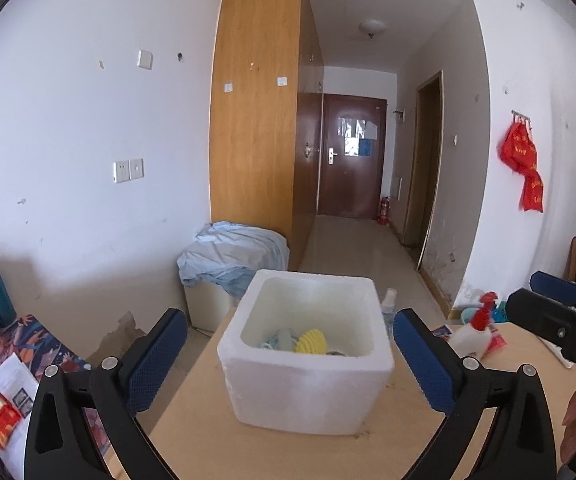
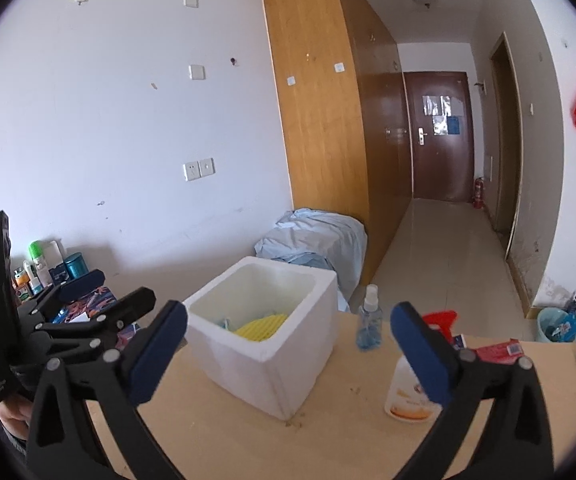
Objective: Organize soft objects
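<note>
White foam box [image 1: 307,364] sits mid-table on the wooden table [image 1: 192,440], w/ a yellow ribbed soft item [image 1: 311,342] and pale blue cloth [image 1: 278,338] lying inside. Left gripper [image 1: 289,354] spread wide, nothing held, pads either side of the box, not touching. Right gripper [image 2: 288,354] also wide open and empty, box just left of centre. Clear spray bottle [image 2: 369,322] right of box; white spray bottle w/ red trigger [image 2: 411,384] near right.

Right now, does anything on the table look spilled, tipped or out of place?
Nothing stands out. The foam box sits upright on the table with the yellow piece inside; both spray bottles stand upright, nothing spilled.
</note>
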Motion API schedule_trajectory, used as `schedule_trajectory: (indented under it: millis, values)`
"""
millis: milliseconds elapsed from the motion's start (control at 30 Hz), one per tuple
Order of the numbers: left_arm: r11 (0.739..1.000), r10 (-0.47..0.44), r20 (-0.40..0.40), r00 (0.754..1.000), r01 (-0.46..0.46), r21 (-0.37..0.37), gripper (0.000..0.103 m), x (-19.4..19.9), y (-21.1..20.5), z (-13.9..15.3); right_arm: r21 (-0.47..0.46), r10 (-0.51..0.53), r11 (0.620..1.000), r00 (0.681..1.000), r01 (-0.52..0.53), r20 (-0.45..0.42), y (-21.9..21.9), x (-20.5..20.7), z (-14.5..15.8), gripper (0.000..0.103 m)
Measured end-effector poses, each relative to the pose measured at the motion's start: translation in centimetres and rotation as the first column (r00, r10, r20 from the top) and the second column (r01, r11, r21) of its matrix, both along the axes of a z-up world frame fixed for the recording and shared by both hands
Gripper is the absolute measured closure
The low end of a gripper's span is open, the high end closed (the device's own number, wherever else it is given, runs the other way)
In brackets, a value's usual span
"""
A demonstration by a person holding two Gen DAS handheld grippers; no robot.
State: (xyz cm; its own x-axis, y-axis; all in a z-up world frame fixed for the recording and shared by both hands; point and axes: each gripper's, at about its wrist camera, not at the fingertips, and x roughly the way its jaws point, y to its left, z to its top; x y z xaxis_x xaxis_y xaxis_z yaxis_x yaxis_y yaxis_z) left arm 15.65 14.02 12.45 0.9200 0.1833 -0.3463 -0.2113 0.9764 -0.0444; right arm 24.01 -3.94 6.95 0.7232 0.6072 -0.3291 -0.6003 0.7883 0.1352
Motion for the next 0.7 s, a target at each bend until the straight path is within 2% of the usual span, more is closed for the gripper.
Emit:
schedule_trajectory:
  millis: [433, 700]
  values:
    - [1.000, -0.028, 0.053, 0.998, 0.028, -0.003, 0.000, -6.2, -2.2, 2.0, 0.009, -0.028, 1.000, 0.999, 0.028, 0.023, -3.2, -5.1, 0.7, 0.000]
    - [0.996, -0.087, 0.096, 0.992, 0.086, 0.022, 0.000, -10.4, -4.7, 1.8, 0.040, -0.047, 0.998, 0.997, 0.045, 0.063, -5.4, -8.6, 0.5, 0.000]
